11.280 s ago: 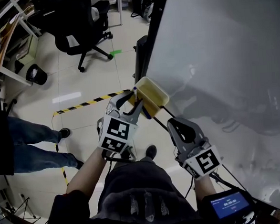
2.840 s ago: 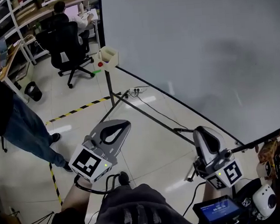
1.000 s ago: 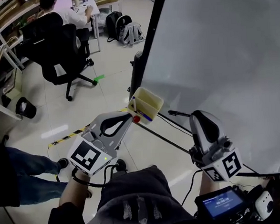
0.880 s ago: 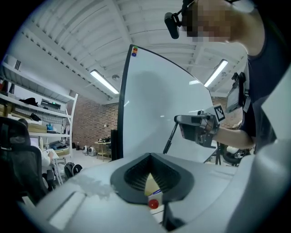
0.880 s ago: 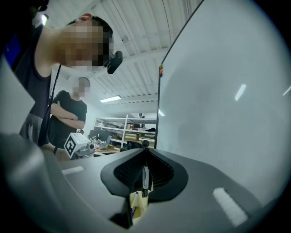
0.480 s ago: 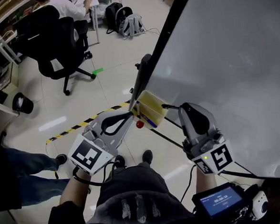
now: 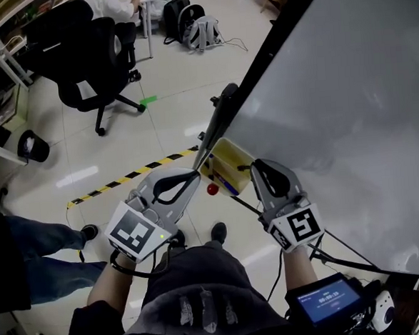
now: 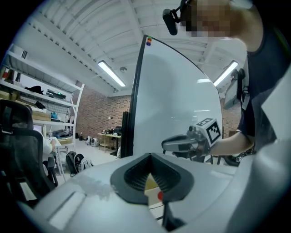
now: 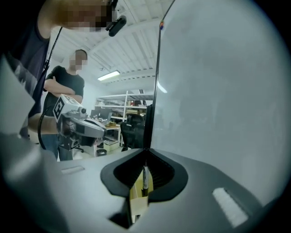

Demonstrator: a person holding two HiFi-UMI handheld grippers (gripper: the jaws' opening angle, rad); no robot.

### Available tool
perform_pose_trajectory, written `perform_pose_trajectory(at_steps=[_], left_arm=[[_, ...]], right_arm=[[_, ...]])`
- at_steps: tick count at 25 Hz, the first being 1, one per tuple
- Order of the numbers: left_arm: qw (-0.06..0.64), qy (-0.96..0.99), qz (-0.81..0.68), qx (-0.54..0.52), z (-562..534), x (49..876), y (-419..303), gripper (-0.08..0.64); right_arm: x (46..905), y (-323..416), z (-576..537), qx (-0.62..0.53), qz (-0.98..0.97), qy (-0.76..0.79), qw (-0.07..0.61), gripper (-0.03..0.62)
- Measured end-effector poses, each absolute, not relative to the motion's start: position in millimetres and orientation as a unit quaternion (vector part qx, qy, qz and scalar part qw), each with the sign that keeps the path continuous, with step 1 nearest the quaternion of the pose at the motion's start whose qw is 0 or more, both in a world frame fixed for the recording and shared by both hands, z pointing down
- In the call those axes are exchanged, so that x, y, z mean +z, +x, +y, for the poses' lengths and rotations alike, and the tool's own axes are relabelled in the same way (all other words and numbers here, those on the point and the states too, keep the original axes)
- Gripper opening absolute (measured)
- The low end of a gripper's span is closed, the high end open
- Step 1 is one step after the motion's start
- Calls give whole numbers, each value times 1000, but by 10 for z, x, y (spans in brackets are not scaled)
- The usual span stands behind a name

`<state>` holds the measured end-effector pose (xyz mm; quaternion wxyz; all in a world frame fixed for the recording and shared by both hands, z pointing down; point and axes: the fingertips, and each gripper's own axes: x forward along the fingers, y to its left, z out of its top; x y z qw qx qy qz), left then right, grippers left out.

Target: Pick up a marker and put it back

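- Right gripper view: the right gripper (image 9: 145, 157) is clenched on an upright marker (image 9: 145, 179). The marker's lower end is lost against the yellow holder (image 9: 136, 196), so I cannot tell whether it is inside.
- Left gripper view: the left gripper (image 8: 151, 158) is closed tight with nothing in it. Only a sliver of the holder shows past its jaws.
- Head view: the marker is too small to make out, and the whiteboard (image 7: 347, 82) is cut off by the frame.

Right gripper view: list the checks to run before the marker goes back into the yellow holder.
1. Marker clamped between the right gripper's jaws: ok.
2. Marker standing upright in the grip: ok.
3. Yellow holder directly ahead of the right gripper: ok.
4. Marker's lower end lined up over the holder's opening: cannot tell.
5. Left gripper shut and empty: ok.
6. Left gripper clear of the holder's rim: cannot tell; its tips sit right at the holder's edge.
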<state>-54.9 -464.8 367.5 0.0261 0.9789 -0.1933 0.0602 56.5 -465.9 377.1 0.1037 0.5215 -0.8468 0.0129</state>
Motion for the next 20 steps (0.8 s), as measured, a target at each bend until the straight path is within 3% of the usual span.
perform_pose_trajectory(at_steps=[17, 20], left_arm=[[24, 979, -192, 72, -4604, 3715, -449, 6], [18, 978, -195, 70, -4583, 3688, -458, 6]], right_arm=[[4223, 563, -4660, 47, -849, 515, 105, 38], [4218, 574, -4629, 55, -852, 509, 106, 101]])
